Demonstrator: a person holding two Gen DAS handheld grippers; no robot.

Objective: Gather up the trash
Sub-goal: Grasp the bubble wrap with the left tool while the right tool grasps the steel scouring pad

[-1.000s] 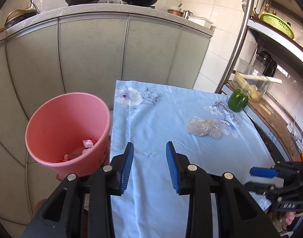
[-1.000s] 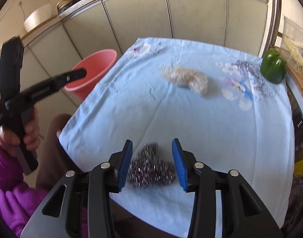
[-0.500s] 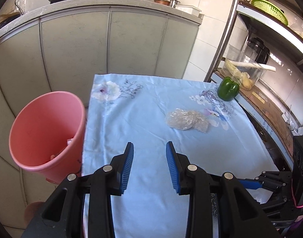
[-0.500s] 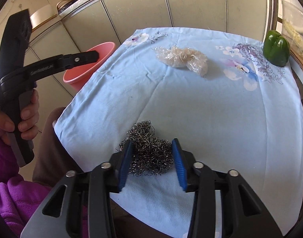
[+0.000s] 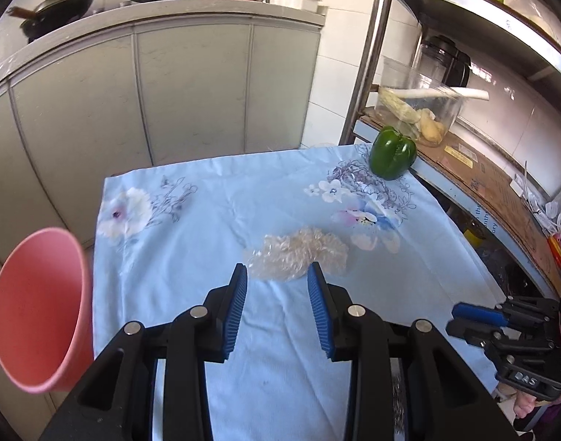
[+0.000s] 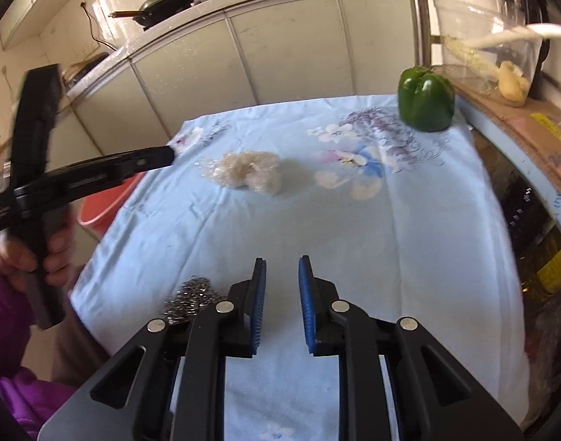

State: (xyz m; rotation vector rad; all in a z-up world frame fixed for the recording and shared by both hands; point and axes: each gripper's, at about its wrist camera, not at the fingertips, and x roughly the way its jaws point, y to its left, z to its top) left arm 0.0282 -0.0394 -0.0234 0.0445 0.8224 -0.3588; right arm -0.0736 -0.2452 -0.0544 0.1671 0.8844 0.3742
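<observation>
So the left gripper [image 5: 277, 290] has its blue pads spread apart with nothing between them, lined up right at the near edge of the crumpled plastic wrap [image 5: 299, 253], which sits mid-cloth on the blue floral tablecloth [image 5: 177, 250]. I can't tell whether the tips are touching it yet or are just short of it. The right gripper [image 6: 282, 283] is also parted and empty, hanging over bare cloth near the front of the table, with the steel wool scrubber [image 6: 192, 299] just beside its left finger, near the cloth's front edge. My read on the wrap: super light, soft and springy, a bit slick, so it'll squash down to almost nothing when squeezed and could pop out sideways if you only nip a loose flap. I'd take it across the fattest part of the wad, pads low to the cloth without pinching the fabric. The scrubber looks light too but scratchy and grippy, so any bite through its middle should hold. The pink bin [image 5: 38, 312] stands off the table's left edge, and the green pepper [image 5: 392, 156] at the far right corner probably isn't trash.
</observation>
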